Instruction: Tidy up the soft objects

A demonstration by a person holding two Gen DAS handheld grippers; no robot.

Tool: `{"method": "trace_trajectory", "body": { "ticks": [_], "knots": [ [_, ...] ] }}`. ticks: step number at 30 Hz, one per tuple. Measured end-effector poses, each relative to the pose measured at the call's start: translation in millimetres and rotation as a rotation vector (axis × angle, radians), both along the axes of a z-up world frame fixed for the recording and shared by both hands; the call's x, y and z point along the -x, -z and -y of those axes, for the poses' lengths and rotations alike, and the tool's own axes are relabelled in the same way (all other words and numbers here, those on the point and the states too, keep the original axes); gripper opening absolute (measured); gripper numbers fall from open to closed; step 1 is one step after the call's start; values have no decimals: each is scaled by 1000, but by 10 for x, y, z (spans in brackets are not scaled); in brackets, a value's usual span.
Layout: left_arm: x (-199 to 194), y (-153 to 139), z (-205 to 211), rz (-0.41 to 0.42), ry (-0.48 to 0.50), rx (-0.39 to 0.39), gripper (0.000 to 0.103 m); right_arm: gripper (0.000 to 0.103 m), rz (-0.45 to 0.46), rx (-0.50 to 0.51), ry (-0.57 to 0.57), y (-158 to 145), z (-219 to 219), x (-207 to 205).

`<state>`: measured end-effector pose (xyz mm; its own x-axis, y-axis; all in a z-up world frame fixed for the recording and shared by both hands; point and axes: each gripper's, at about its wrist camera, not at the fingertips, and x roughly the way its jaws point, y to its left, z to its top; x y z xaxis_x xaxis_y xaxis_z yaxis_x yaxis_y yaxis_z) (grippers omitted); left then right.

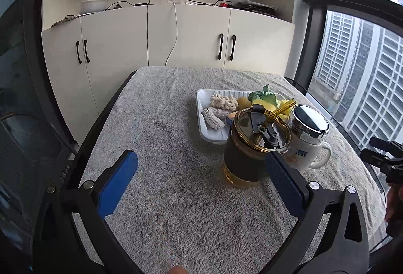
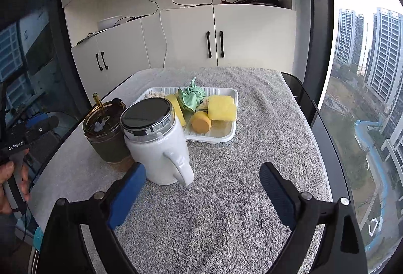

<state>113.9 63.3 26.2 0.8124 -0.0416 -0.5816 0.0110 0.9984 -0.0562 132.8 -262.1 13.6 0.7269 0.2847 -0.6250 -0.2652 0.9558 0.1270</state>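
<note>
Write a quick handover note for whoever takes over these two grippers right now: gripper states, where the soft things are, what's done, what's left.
Left gripper: jaws wide open, nothing between them, over the grey towel.
Right gripper: jaws wide open, empty; its left finger sits close beside the white mug.
Soft things all lie in the white tray: yellow sponge, orange round sponge, green cloth, two cream knitted pieces.
Amber glass tumbler and the mug stand upright side by side in front of the tray.
Done: no soft item remains loose on the towel.
Left: probably nothing; check the tray's hidden far side.
</note>
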Motion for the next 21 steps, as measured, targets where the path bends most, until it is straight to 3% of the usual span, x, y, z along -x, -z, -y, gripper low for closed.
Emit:
{"method": "trace_trajectory", "body": {
  "ticks": [2,11,16,21],
  "knots": [
    [138,32,112,-6,-10,12,103,102,3,-13,14,16,-27,145],
    [448,41,533,-43,-18,-10,103,103,79,61,101,26,-196,669],
    [504,55,652,-54,-42,-61,103,103,92,67,120,33,-202,771],
    [467,95,655,-74,-49,-54,103,103,115,75,147,-10,-203,838]
  ]
}}
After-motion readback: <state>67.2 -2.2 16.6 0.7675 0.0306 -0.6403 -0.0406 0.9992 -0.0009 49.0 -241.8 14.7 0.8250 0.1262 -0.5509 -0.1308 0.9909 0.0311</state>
